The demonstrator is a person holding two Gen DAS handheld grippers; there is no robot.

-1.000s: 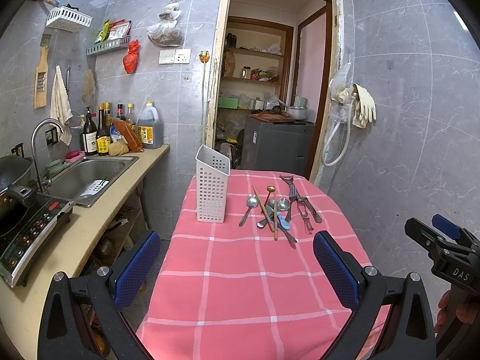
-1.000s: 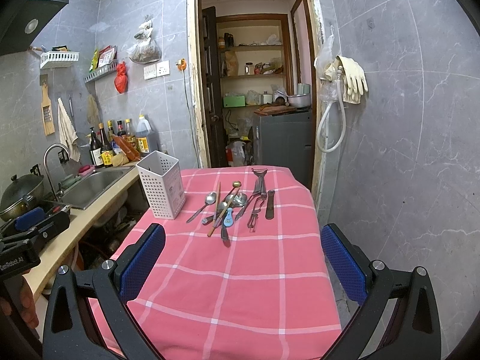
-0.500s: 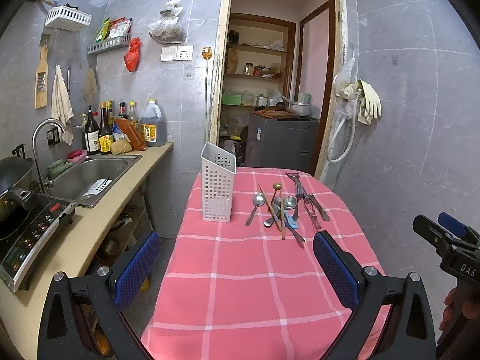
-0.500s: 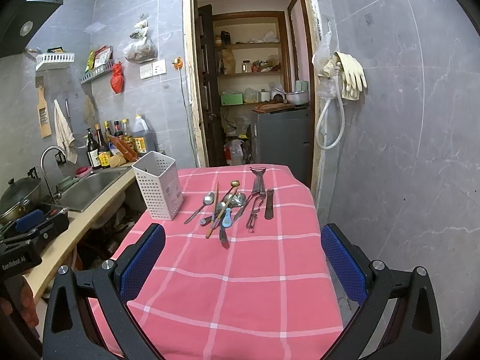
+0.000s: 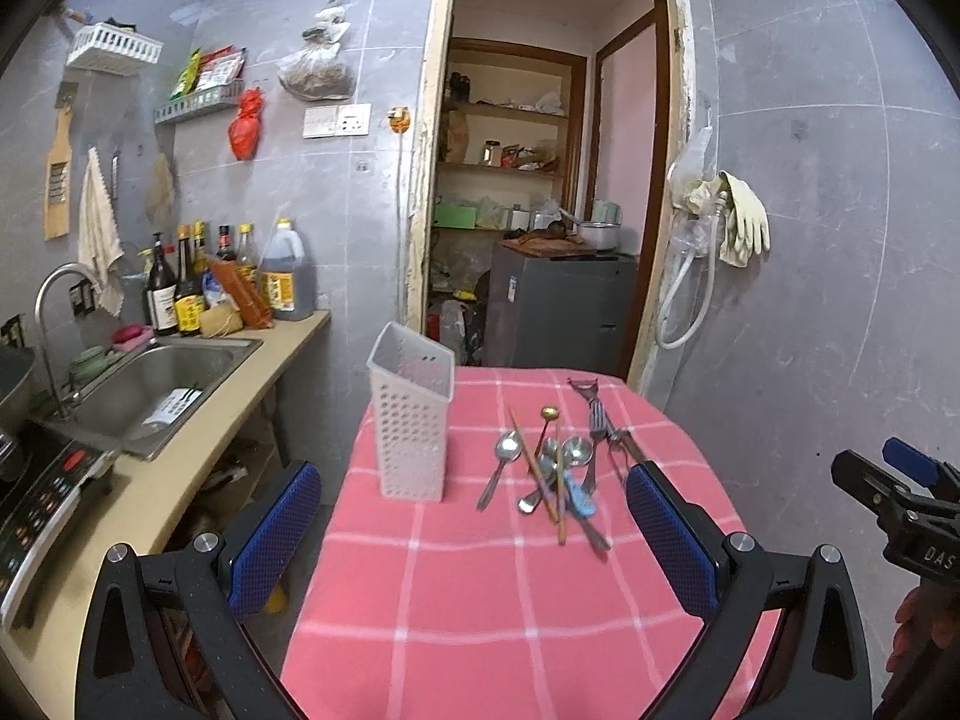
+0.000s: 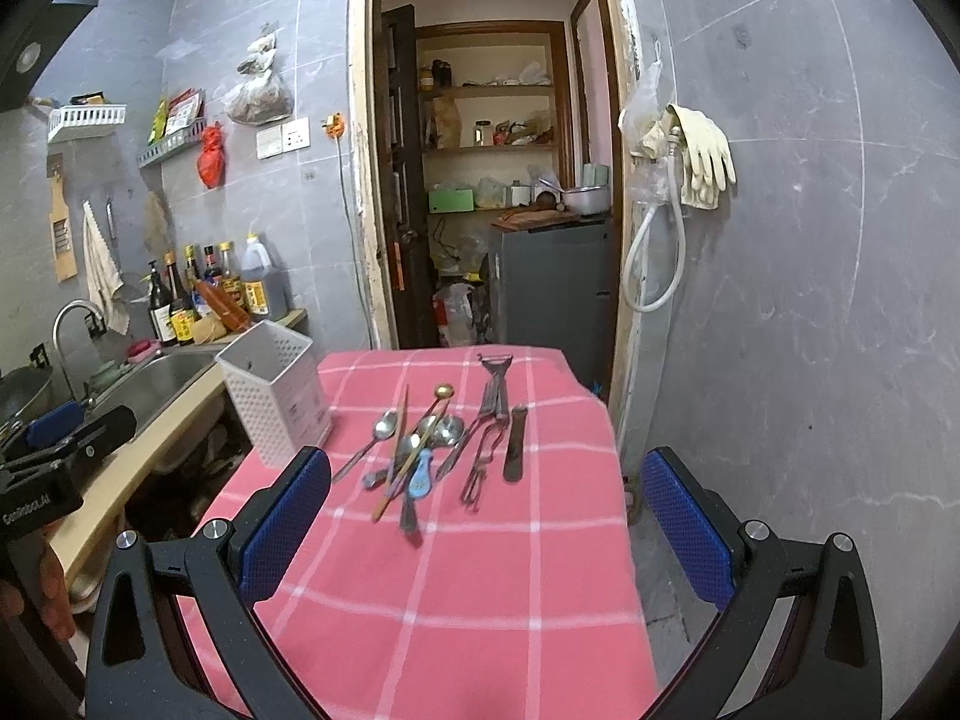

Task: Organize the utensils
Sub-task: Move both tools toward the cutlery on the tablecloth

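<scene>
Both grippers hang above the near end of the table with the pink checked cloth (image 6: 456, 630), and nothing has been picked up yet, so this reads as the approach, the opening step of the sorting job. The left gripper (image 5: 474, 516) has its blue-padded fingers (image 5: 273, 534) spread wide with only cloth between them; the right gripper (image 6: 486, 516) is just as wide apart and just as empty. In the right wrist view the loose heap of metal utensils (image 6: 432, 444) lies at about twelve o'clock from that gripper, well apart from its fingertips: a silver spoon (image 6: 369, 444), wooden chopsticks (image 6: 393, 456), a gold-headed long spoon (image 6: 435, 414), a pale blue-handled spoon (image 6: 420, 477), forks and a peeler (image 6: 495, 384), and a dark flat-handled tool (image 6: 515, 441) on the right edge of the heap. The white perforated plastic utensil holder (image 6: 276, 390) stands upright at about ten o'clock, just beside the heap and near the table's left edge; it seems empty, though its inside is only partly seen. From the left wrist view the holder (image 5: 411, 420) sits at eleven o'clock and the heap at one. The next move, as I judge it, calls for one gripper to go forward and down over a single piece at the fringe, since the crossed handles in the middle would drag their neighbours along.
</scene>
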